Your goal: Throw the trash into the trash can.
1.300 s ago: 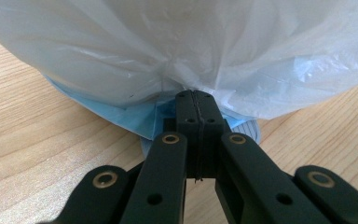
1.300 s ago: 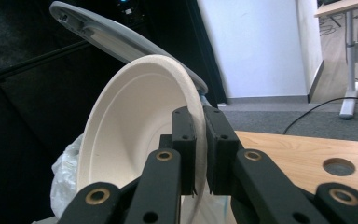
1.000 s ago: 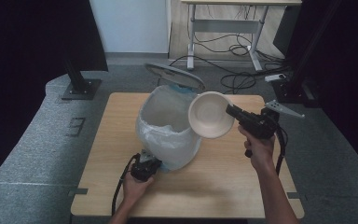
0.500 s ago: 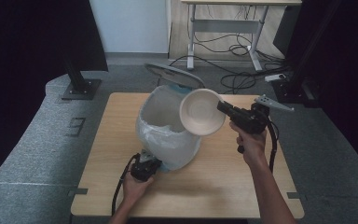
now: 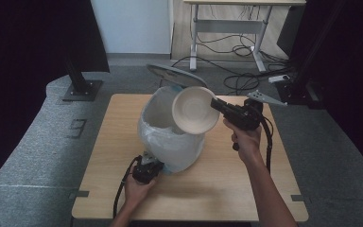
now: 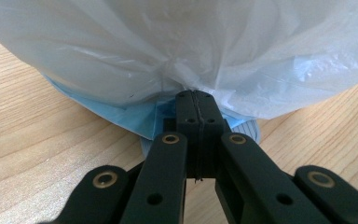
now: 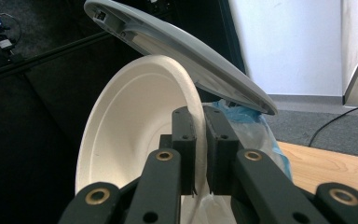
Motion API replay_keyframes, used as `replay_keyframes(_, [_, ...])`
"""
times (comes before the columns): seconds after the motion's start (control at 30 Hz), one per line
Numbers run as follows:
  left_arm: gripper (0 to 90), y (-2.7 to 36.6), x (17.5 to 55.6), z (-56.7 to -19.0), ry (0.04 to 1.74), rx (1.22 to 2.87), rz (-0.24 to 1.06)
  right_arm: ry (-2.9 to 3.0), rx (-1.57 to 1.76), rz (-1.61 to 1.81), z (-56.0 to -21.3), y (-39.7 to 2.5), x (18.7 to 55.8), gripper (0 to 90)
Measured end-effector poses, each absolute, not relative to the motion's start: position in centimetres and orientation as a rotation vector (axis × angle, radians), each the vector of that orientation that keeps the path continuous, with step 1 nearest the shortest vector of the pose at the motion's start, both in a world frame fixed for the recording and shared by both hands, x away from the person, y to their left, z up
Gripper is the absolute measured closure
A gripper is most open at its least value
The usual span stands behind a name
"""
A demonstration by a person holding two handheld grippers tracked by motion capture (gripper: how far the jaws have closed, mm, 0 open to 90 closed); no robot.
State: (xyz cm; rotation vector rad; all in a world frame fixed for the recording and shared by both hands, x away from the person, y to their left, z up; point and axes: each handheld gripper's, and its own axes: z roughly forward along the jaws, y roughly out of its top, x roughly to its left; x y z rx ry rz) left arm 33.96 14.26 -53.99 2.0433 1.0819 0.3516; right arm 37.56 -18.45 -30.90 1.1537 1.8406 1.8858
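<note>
Holding the right gripper [image 5: 216, 105] over the desk [image 5: 113, 175], I had its jaws clamped on the rim of a paper bowl [image 5: 194, 110], which stood tilted on edge above the open mouth of the bin [image 5: 170, 137]. The bin sat near the middle of the desk, lined with a white plastic bag [image 5: 157, 130], its grey lid [image 5: 176, 75] raised behind it. Bare wood lay open on both sides of the bin and along the near edge, while the far edge was close behind the lid.

From the right gripper view I could see the bowl's [image 7: 135, 126] thin rim pinched between the jaws, its smooth, cream-coloured inside turned to the left, and the lid's [image 7: 186, 51] underside slanting just above it; a crumpled bit of blue liner [image 7: 247, 119] showed under the lid.

The left gripper [image 5: 147, 170] was low at the near side of the bin. In the left gripper view its jaws were pressed together at the gathered folds of the white bag [image 6: 177, 51], though I could not tell whether any film was caught between them. Wrinkled, translucent plastic bulged above, with a blue layer [image 6: 135, 119] beneath and pale wood grain either side.
</note>
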Motion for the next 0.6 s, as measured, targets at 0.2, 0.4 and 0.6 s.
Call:
replay_keyframes(0.2, [90.0, 14.3, 34.0, -54.0, 1.081, 2.042, 0.352, 1.856, 1.145, 1.887, -30.8, -17.5, 38.1, 83.1])
replay_keyframes(0.4, [90.0, 14.3, 34.0, -54.0, 1.080, 2.043, 0.350, 1.864, 1.137, 1.889, -30.5, -16.5, 38.5, 83.1])
replay_keyframes(0.6, [90.0, 14.3, 34.0, -54.0, 1.080, 2.042, 0.351, 1.883, 1.124, 1.880, -30.3, -15.4, 38.8, 83.1])
